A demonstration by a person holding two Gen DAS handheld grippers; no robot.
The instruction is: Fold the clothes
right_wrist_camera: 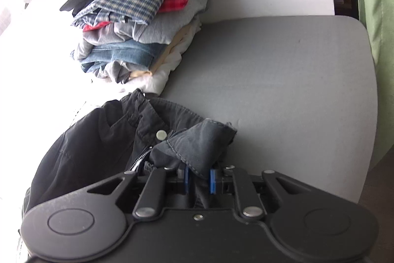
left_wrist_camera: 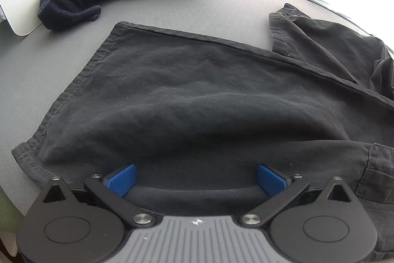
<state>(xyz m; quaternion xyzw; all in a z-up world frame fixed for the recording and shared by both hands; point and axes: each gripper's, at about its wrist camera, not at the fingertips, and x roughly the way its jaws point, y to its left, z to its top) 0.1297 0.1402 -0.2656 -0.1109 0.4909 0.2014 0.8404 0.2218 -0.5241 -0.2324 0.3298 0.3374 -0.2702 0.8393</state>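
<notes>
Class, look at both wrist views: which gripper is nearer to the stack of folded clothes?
Right. The right gripper, shut on the trousers waistband, has the stack of folded clothes just ahead. The left gripper hangs open over a trouser leg; no stack shows there.

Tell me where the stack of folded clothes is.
In the right wrist view, the stack of folded clothes sits upper left, at the far left edge of the grey mat, just beyond the waistband of the black trousers that the right gripper holds.
</notes>
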